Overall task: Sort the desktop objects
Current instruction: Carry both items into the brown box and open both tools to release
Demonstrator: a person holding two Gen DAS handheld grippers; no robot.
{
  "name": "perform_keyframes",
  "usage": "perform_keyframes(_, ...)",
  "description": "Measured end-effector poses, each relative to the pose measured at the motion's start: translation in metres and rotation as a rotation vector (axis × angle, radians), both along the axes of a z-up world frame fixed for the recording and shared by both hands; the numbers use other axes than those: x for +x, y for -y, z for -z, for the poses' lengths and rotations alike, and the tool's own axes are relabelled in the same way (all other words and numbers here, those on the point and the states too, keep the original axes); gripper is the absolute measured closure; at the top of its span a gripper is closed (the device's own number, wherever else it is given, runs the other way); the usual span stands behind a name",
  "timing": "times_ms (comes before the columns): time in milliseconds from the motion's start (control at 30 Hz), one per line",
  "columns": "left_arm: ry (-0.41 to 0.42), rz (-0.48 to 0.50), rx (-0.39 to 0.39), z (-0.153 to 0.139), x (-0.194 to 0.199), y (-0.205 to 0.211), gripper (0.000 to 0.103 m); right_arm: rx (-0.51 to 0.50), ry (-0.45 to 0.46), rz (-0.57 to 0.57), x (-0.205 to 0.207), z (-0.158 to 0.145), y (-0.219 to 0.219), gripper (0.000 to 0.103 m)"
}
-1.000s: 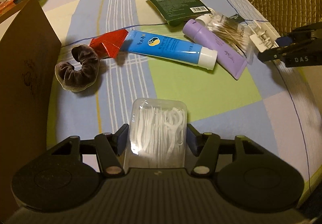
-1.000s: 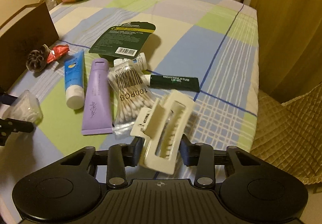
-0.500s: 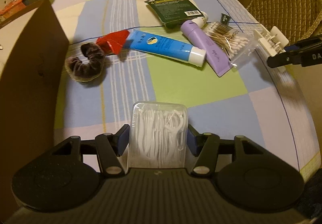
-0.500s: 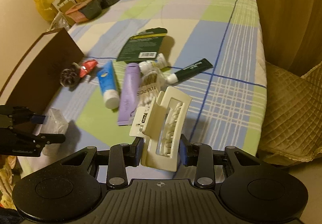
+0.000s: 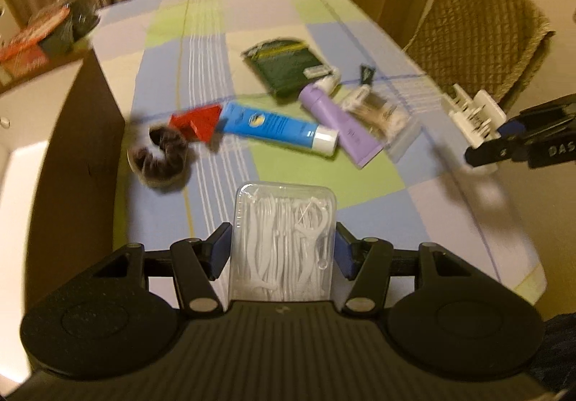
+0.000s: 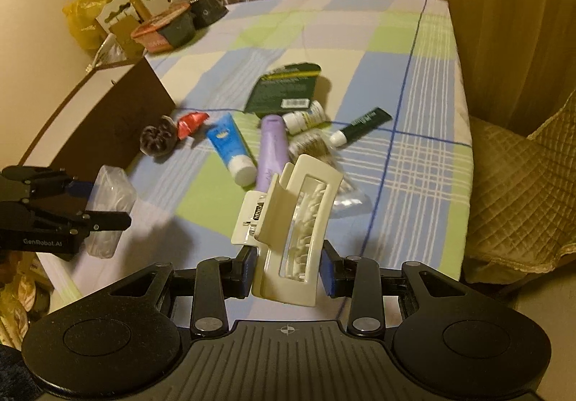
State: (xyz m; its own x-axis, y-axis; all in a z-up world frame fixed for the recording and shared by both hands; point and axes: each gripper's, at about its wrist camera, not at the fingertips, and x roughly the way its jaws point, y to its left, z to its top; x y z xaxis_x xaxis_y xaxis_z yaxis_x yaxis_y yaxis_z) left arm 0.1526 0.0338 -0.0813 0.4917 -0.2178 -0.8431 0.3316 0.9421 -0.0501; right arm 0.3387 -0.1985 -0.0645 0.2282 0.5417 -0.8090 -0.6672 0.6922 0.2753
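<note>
My left hand-held gripper (image 5: 282, 249) is closed on the clear box of floss picks (image 5: 284, 239), its blue pads pressing both long sides, and it is raised above the near edge of the table (image 5: 414, 206). My right hand-held gripper (image 6: 288, 269) is clamped on the cream hair claw clip (image 6: 293, 221), which stands tilted between its fingers, also off the table.

Ahead of the left hand-held gripper lies the rest of the pile: a dark scrunchie (image 5: 158, 160) ahead and to its left, touching a red packet (image 5: 196, 120), then a blue tube (image 5: 279, 127) and a purple tube (image 5: 338, 125) side by side. A bag of cotton swabs (image 5: 381, 116) lies just right of the purple tube. Farther out sit a green card package (image 5: 284, 62), a small white bottle (image 6: 304, 116) and a dark green lip gel tube (image 6: 361, 125). A brown box (image 5: 72, 163) stands close on the left hand-held gripper's left. This view is blurred.
</note>
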Motion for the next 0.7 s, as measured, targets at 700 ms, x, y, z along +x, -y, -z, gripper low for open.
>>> perform_keyframes(700,0.204,-0.120,0.040,-0.105,-0.021,-0.151,0.049,0.140,0.091,-0.266,-0.061,-0.057,-0.193,0.067)
